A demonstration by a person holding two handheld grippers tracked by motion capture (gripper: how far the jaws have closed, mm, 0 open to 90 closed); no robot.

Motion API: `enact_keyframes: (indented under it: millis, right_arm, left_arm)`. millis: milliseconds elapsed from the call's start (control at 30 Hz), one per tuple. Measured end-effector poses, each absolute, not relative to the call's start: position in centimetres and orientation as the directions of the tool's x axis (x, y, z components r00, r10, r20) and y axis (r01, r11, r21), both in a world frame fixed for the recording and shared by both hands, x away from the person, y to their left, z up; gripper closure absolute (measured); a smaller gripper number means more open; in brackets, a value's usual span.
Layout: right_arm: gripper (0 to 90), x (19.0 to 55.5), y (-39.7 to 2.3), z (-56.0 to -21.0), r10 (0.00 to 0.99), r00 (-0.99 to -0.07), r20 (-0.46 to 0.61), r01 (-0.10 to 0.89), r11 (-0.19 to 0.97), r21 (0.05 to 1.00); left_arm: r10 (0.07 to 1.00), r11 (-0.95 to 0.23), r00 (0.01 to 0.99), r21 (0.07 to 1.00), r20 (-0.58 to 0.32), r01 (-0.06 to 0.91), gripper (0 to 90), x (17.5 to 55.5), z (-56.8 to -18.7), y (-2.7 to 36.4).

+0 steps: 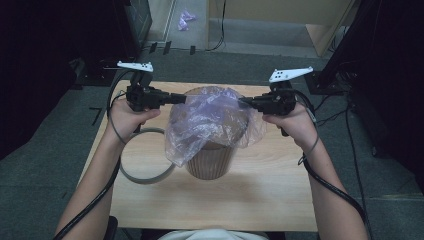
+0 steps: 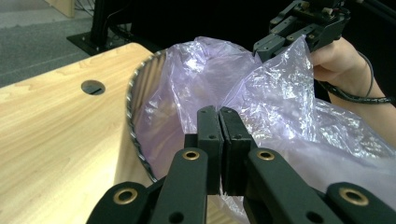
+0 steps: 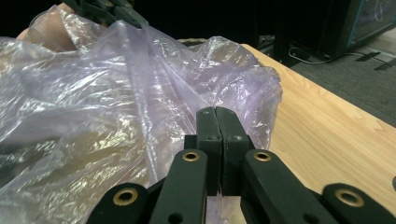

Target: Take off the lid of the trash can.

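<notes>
A brown ribbed bin [image 1: 210, 161] stands upright in the middle of the wooden table [image 1: 260, 195]. A thin, see-through purple plastic bag [image 1: 210, 117] is draped over its mouth and hangs down its front left. My left gripper [image 1: 184, 98] is shut on the bag's left edge, and my right gripper [image 1: 242, 103] is shut on its right edge, so the film is stretched between them above the bin. In the left gripper view the jaws [image 2: 218, 112] are pressed together with the bag [image 2: 280, 93] around them, next to the bin's rim [image 2: 133, 88]. The right gripper view shows the right gripper [image 3: 215, 112] closed in the bag [image 3: 93, 116].
A grey ring [image 1: 145, 175] lies flat on the table to the left of the bin. The tabletop has a cable hole [image 2: 92, 87] near its far edge. Dark equipment stands on the floor at both sides, and a purple scrap [image 1: 186, 19] lies on the floor at the back.
</notes>
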State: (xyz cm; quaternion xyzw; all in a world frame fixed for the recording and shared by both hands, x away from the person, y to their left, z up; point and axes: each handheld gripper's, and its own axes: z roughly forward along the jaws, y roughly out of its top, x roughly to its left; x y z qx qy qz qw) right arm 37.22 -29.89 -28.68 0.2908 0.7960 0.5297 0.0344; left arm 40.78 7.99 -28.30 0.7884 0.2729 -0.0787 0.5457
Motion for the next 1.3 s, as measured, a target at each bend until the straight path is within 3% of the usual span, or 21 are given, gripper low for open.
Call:
enact_keyframes:
  millis: [800,1167,1300]
  right_arm:
    - [89.0,41.4,-29.4,-29.4,0.589,-0.757,0.283,0.489,0.223,0.843]
    - [88.3,42.4,-29.1,-31.5,0.598,-0.732,0.326,0.543,0.224,0.810]
    - [83.5,42.2,-29.2,-31.7,0.603,-0.730,0.321,0.549,0.239,0.801]
  left_arm:
    - [0.398,-0.189,0.780,0.789,-0.483,0.584,87.6,45.4,-29.9,8.2]
    - [0.402,-0.180,0.756,0.765,-0.517,0.619,87.8,46.2,-32.1,7.9]
    - [0.400,-0.187,0.755,0.760,-0.519,0.622,86.7,46.1,-32.4,8.0]
